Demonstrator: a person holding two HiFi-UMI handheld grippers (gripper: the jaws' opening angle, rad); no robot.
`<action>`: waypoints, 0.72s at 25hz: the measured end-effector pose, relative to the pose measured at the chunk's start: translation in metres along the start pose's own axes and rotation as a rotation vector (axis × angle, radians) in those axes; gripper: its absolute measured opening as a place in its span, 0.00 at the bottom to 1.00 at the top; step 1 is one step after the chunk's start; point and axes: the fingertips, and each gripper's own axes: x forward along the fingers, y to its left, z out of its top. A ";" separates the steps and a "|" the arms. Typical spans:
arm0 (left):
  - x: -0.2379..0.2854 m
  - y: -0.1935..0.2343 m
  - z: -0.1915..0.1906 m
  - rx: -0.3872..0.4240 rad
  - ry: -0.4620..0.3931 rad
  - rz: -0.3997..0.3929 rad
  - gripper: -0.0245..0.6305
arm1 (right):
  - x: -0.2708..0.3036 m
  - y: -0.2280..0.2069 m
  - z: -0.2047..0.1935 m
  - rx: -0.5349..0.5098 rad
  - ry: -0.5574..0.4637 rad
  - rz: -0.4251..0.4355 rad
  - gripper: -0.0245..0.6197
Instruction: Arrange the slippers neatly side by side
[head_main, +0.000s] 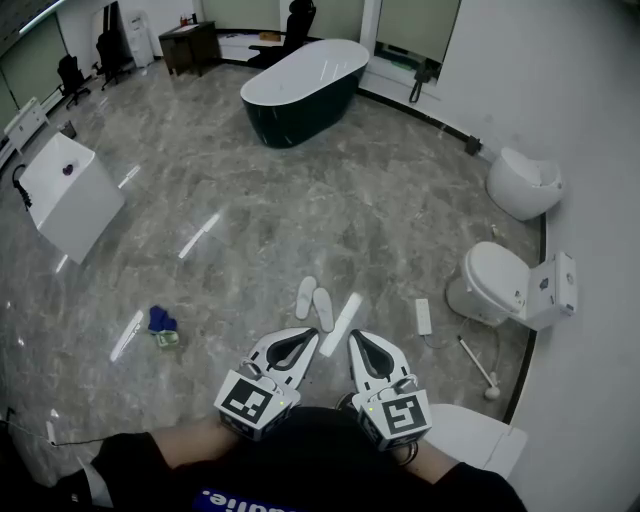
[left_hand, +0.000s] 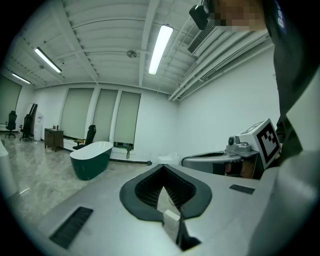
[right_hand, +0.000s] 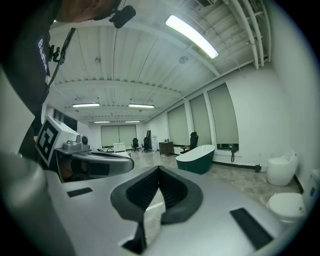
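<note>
Two white slippers, one (head_main: 305, 297) beside the other (head_main: 323, 309), lie close together on the grey marble floor, toes pointing away from me. Both grippers are held up near my body, above the floor and short of the slippers. In the head view my left gripper (head_main: 312, 338) is shut, its fingertips meeting with nothing between them. My right gripper (head_main: 352, 340) is shut and empty too. The left gripper view shows its jaws (left_hand: 162, 167) closed, pointing level across the room. So does the right gripper view (right_hand: 159, 170). Neither gripper view shows the slippers.
A white flat strip (head_main: 340, 323) lies right of the slippers, with a white bar (head_main: 423, 316) further right. A blue cloth (head_main: 161, 320) lies to the left. Two toilets (head_main: 497, 283) (head_main: 524, 183) line the right wall. A dark bathtub (head_main: 303, 76) stands at the back and a white cabinet (head_main: 68, 190) at the left.
</note>
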 end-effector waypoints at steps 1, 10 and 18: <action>0.001 0.001 0.000 -0.001 0.001 0.000 0.04 | 0.001 0.000 0.000 0.001 0.001 0.002 0.04; 0.014 0.008 -0.007 -0.030 0.012 0.029 0.04 | 0.007 -0.018 -0.011 0.060 0.018 0.018 0.04; 0.039 0.008 -0.001 -0.031 0.027 0.118 0.04 | 0.011 -0.044 -0.016 0.072 0.045 0.083 0.04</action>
